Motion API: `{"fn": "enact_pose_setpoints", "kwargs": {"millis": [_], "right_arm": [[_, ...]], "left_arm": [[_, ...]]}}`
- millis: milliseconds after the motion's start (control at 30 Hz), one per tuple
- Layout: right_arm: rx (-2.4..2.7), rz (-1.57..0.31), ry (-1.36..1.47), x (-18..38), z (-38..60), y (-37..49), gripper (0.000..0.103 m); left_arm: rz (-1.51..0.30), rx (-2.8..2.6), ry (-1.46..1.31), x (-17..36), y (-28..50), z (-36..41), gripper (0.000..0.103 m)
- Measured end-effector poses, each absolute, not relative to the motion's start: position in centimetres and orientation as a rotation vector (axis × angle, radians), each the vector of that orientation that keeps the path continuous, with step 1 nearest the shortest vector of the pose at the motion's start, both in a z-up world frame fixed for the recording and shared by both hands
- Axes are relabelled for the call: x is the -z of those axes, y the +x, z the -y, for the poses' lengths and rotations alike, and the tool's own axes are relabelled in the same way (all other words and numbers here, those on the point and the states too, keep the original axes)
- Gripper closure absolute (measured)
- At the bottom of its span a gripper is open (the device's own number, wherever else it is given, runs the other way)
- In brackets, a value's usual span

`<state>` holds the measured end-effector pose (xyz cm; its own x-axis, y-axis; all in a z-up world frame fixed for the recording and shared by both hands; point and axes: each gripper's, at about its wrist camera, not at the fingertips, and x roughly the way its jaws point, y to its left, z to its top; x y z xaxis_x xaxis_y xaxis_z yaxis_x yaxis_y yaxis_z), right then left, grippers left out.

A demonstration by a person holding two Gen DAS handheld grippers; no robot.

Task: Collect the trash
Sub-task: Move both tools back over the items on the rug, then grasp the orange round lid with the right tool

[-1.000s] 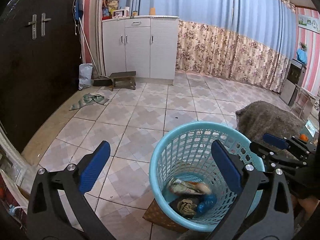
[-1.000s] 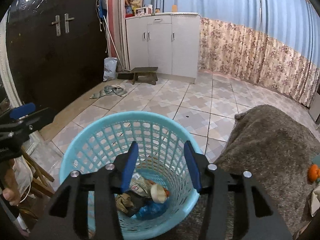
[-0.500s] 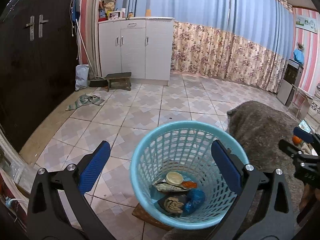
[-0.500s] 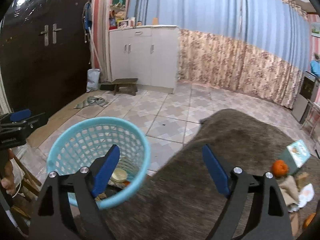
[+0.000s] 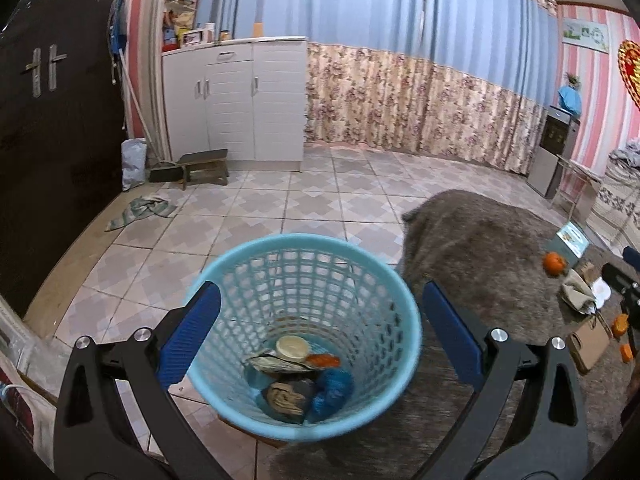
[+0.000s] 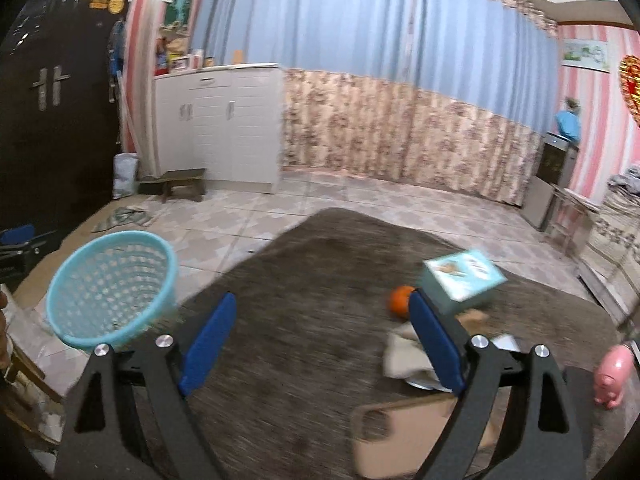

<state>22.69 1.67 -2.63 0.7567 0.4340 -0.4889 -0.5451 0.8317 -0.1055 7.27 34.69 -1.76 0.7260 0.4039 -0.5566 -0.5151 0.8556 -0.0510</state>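
Note:
A light-blue mesh basket (image 5: 304, 240) stands at the edge of a brown-covered table (image 5: 480, 240). It holds a cream lid (image 5: 293, 346), an orange scrap and a blue bag. My left gripper (image 5: 320, 292) hovers open above it, its fingers wide of the rim. My right gripper (image 6: 320, 304) is over the table cover to the right of the basket (image 6: 108, 280). Its jaws are opening, with nothing between them. Just beyond its right finger lie an orange (image 6: 400, 300), a teal box (image 6: 462, 276) and crumpled paper (image 6: 402, 354).
A tan flat case (image 6: 400, 428) lies near the front of the table and a pink pig figure (image 6: 612, 372) stands at its right. On the tiled floor beyond are a white cabinet (image 5: 240, 100), a low stool (image 5: 202, 164) and a rag (image 5: 140, 212).
My right gripper swung right from over the basket to over the table cover, and its jaws spread wide. The left gripper shifted right until the basket sat centred between its fingers.

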Motion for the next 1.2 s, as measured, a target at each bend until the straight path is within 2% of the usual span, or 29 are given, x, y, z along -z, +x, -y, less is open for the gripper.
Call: {"fn": "enact_pose_setpoints", "kwargs": {"millis": [667, 1200], "right_arm": [[-0.239, -0.503, -0.179, 4.1, 16.5, 24.2, 0.017], [-0.134, -0.524, -0.168, 5.4, 23.4, 23.4, 0.017]], "left_arm": [[-0.575, -0.342, -0.124, 1.4, 11.5, -23.0, 0.005], [-0.588, -0.232, -0.074, 2.3, 14.1, -15.7, 0.005]]}}
